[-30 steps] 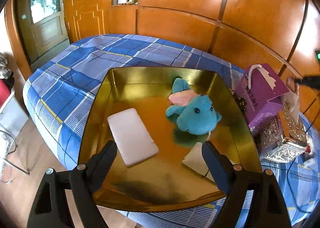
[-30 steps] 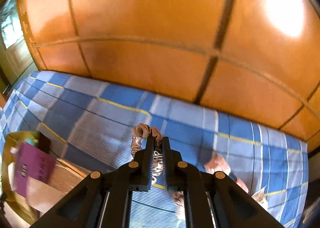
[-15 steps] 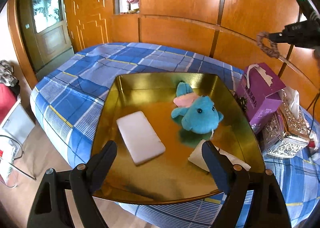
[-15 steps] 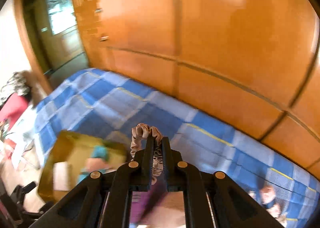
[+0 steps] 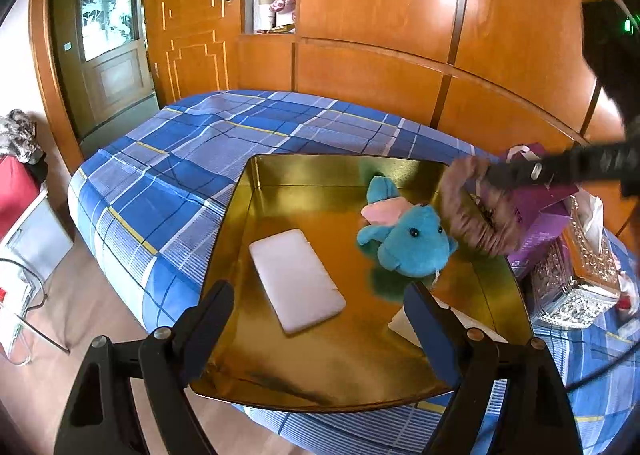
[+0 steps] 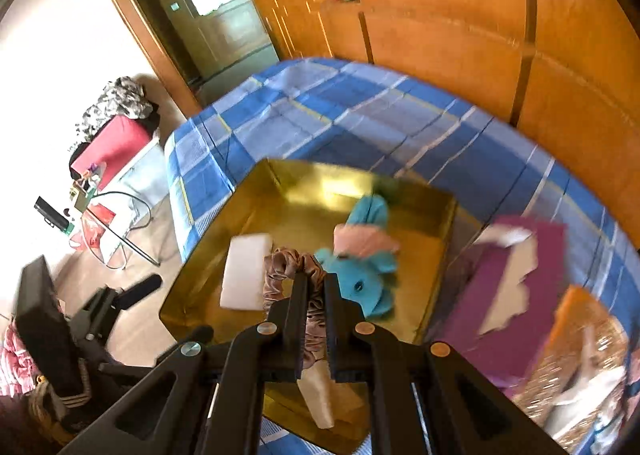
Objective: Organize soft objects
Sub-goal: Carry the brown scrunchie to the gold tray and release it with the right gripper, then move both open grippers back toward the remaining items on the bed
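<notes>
Left gripper (image 5: pixel 316 319), jaws spread and empty, idles at the near rim of the gold tray (image 5: pixel 256 191); right gripper (image 6: pixel 316 283) pinches the brown velvet scrunchie (image 6: pixel 286 267) above the tray, just beside the blue plush toy (image 6: pixel 362 279), tray floor directly below.

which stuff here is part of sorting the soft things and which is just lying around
Job: brown scrunchie held in the right claw, blue plush toy, white sponge pad, gold tray.
Lying about: purple box, glittery tissue box, plaid bed cover.
</notes>
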`<state>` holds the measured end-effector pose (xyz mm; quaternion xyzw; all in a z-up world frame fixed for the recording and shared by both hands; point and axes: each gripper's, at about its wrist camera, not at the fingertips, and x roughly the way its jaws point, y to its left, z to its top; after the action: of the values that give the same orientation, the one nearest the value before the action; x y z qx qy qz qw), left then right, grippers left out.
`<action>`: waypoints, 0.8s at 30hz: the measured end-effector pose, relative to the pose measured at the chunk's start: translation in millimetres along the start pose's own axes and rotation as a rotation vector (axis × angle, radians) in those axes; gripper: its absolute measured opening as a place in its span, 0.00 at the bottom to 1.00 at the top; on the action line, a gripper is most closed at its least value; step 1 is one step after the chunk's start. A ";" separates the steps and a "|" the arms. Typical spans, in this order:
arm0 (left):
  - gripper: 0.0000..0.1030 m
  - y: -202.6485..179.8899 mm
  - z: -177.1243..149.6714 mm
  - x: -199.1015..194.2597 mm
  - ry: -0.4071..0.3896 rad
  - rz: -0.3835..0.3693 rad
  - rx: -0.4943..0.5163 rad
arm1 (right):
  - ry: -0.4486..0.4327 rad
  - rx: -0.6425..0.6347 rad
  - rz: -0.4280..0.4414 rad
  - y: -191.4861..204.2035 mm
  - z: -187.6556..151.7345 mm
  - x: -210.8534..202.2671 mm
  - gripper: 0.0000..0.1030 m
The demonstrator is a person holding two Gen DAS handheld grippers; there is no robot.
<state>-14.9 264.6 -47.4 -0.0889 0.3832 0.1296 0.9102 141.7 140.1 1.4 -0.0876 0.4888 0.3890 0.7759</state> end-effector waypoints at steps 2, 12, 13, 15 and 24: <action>0.85 3.8 0.0 -0.6 -0.005 0.006 -0.015 | 0.004 0.019 -0.009 -0.6 -6.0 13.5 0.06; 0.85 12.2 -0.3 2.5 -0.006 0.018 -0.038 | 0.032 0.114 0.053 3.2 -18.2 60.5 0.31; 0.85 11.1 -0.7 2.3 -0.006 0.016 -0.035 | 0.026 0.113 0.047 4.0 -20.0 58.7 0.31; 0.85 8.7 -1.5 2.1 -0.005 0.010 -0.029 | 0.001 0.102 0.021 4.4 -23.4 52.6 0.31; 0.85 -8.5 -2.9 -3.7 -0.013 -0.016 0.028 | -0.102 0.065 -0.100 -2.1 -51.9 9.2 0.31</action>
<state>-16.8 255.2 -46.3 -0.0784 0.3782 0.1176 0.9149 109.3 116.6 -33.1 -0.0669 0.4561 0.3379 0.8205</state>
